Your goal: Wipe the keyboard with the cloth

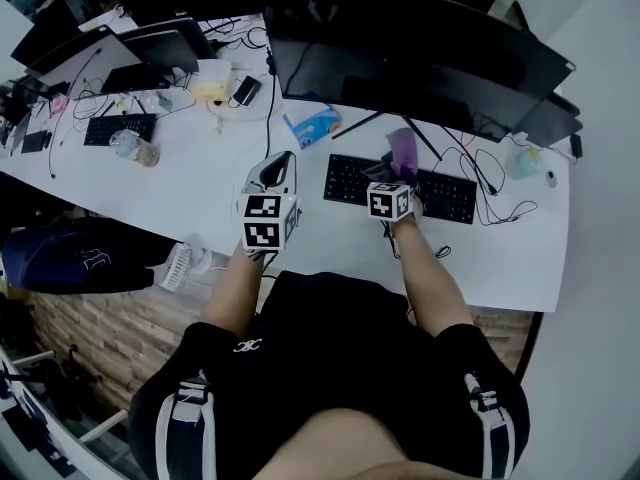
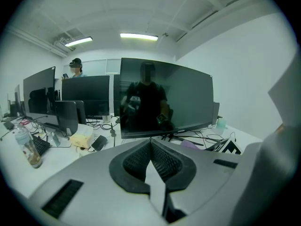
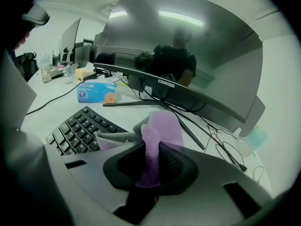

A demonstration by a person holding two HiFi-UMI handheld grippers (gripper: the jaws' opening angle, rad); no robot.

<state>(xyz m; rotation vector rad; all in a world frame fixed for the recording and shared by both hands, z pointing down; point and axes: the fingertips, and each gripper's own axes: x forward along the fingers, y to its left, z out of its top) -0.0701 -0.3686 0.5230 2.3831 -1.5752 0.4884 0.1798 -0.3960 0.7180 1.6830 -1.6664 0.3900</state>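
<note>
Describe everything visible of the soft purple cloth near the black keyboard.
The soft purple cloth looks fleecy, with a grey knitted fold at its left. The right gripper is shut on it, and it stands up from the jaws in a crumpled tuft. It is held by the far edge of the black keyboard; whether it touches the keys cannot be told.

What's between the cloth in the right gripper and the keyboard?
Nothing visible. The right gripper is shut on the purple cloth directly over the keyboard, and the keys in view are bare. The tissue pack sits beyond the keyboard, off the keys.
</note>
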